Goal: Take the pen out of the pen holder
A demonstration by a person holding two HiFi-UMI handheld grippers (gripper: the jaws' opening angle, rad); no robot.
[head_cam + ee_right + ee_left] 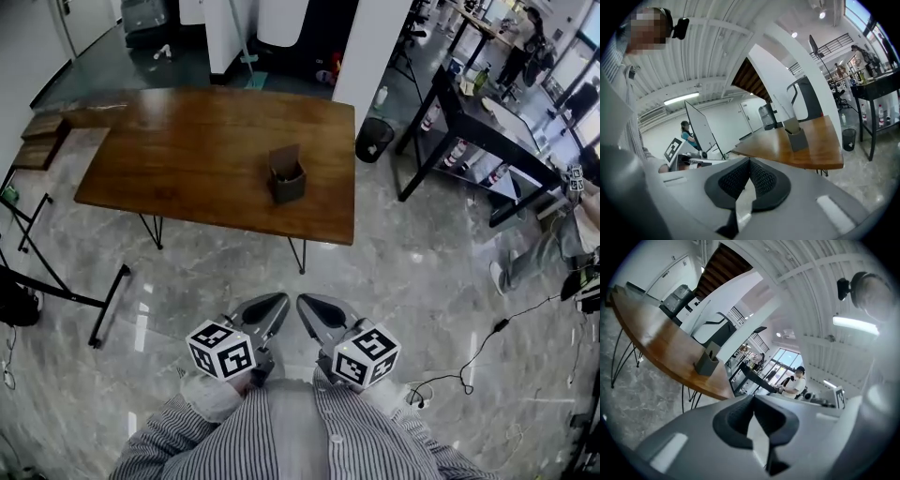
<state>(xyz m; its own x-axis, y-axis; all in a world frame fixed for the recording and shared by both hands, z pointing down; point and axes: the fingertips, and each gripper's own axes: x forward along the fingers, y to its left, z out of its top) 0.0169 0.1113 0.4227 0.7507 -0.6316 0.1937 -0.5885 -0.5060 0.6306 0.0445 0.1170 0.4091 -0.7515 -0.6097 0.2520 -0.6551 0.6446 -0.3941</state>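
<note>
We hold the left gripper (282, 299) and right gripper (303, 301) pressed together and empty, their dimpled pads meeting. Well ahead of them, on the glossy wooden table (187, 141), stands the boxy dark pen holder (287, 179). Inside it, the pen (711, 354) is barely a sliver.

The pen holder (288, 178) stands on the tabletop (187, 150), right of its middle and toward its near edge. What may be the pen (711, 354) stands inside the holder. A bin (374, 139) sits on the floor (412, 272) just off the tabletop's right end. The left claw (267, 314) and right claw (319, 319) are side by side above the floor, well short of the tabletop's near edge.
</note>
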